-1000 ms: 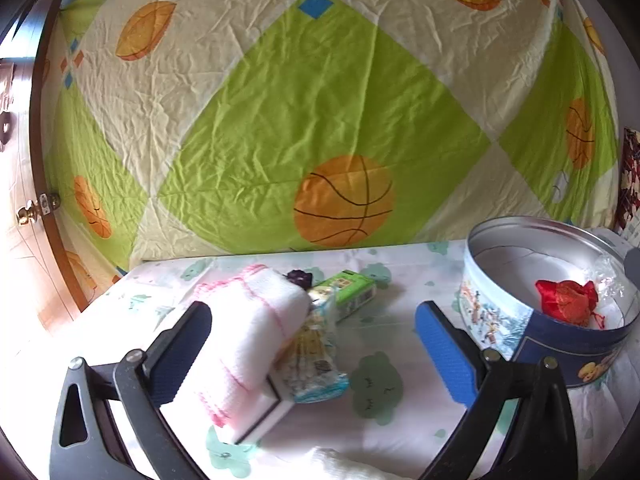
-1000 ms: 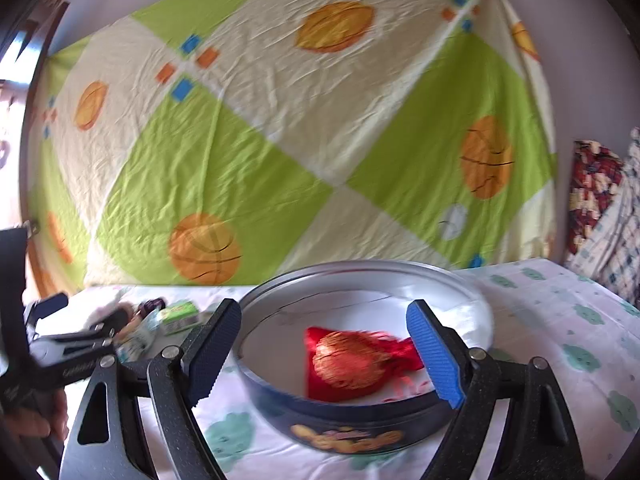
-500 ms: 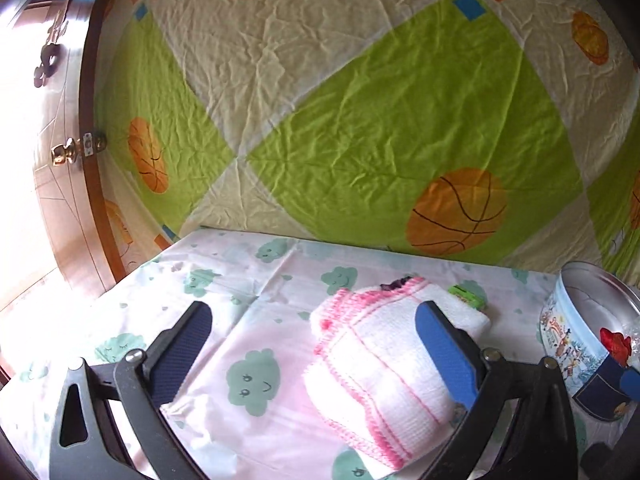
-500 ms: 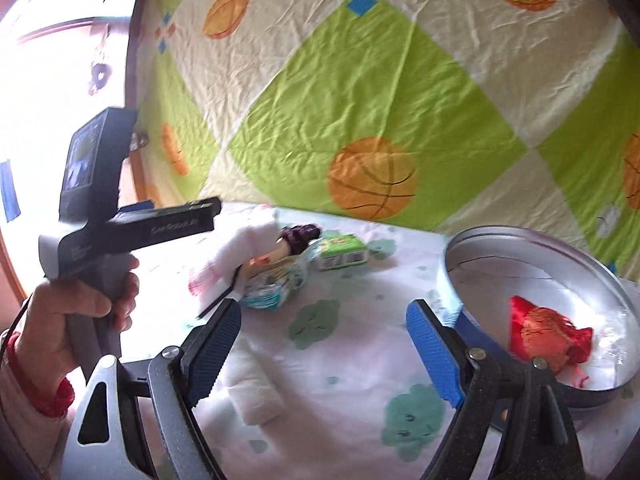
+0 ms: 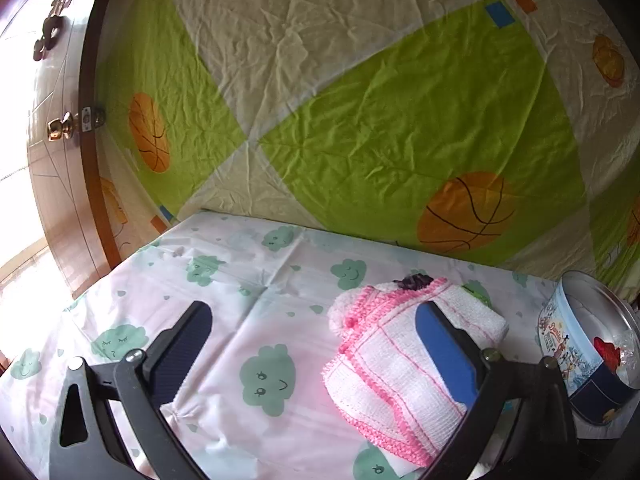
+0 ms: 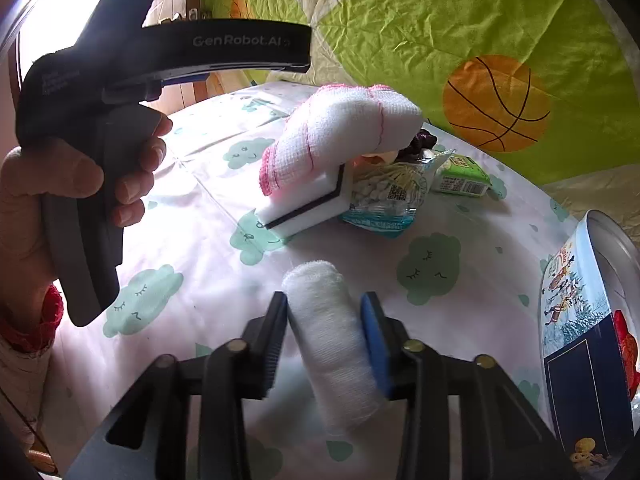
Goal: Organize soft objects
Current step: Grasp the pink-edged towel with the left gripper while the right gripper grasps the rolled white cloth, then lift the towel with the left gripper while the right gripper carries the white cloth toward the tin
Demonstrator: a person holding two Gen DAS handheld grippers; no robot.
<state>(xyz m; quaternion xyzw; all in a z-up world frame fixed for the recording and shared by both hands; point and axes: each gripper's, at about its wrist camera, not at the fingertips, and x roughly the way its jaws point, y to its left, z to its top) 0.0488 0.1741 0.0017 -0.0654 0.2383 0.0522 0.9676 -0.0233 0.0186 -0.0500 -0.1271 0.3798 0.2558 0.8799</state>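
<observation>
A white rolled cloth (image 6: pixel 328 336) lies on the cloud-print sheet, between the fingers of my right gripper (image 6: pixel 324 320). Its jaws are closing, and both blue pads (image 6: pixel 374 332) touch the sides of the roll. Farther back, a pink-and-white knitted cloth (image 6: pixel 340 132) is draped over a white block (image 6: pixel 308 204). In the left wrist view the same knitted cloth (image 5: pixel 384 360) sits by the right finger of my left gripper (image 5: pixel 316 344). That gripper is open, with only bare sheet between its fingers. A round tin (image 5: pixel 576 344) at the right holds a red pouch (image 5: pixel 606 350).
A packet of cotton swabs (image 6: pixel 388 196), a green box (image 6: pixel 460 178) and a small dark item (image 6: pixel 420 144) lie behind the block. A hand (image 6: pixel 60 184) holds the left gripper's handle at the left. The tin's wall (image 6: pixel 576 320) is at the right, a basketball-print sheet behind, a wooden door (image 5: pixel 60 160) at the left.
My right gripper swung left from over the tin and dropped to the white roll, and its jaws narrowed around it. The left view turned left, so the knitted cloth slid to its right side.
</observation>
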